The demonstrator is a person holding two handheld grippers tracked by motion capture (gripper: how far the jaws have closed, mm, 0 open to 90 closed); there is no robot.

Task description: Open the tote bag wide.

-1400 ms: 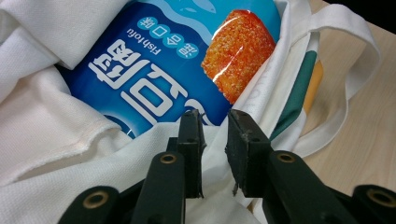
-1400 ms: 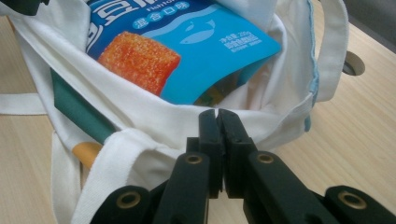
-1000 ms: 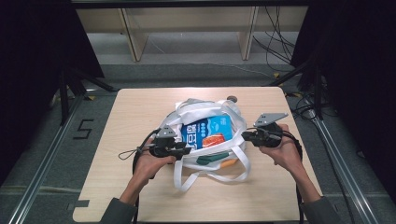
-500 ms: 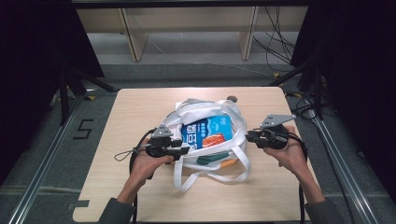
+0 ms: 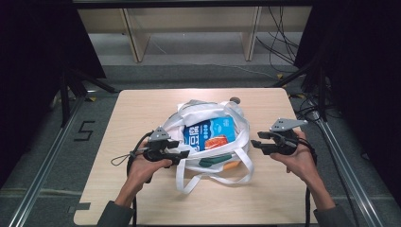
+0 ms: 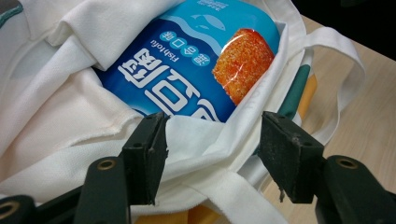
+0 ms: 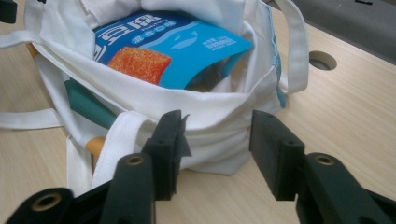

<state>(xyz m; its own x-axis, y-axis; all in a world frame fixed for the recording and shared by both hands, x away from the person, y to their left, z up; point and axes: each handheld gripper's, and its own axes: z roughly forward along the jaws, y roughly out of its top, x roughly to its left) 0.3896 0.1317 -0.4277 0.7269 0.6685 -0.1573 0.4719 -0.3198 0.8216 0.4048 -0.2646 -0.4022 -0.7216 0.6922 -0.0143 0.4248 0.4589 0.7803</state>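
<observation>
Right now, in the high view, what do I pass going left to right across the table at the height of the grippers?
Left gripper → blue fish tofu packet inside the white tote bag → bare strip of wooden table → right gripper, open and clear of the bag.

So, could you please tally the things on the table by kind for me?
White tote bag: 1
Blue fish tofu packet inside the bag: 1
Hand-held claws, left claw and right claw: 2
Total: 4
</observation>
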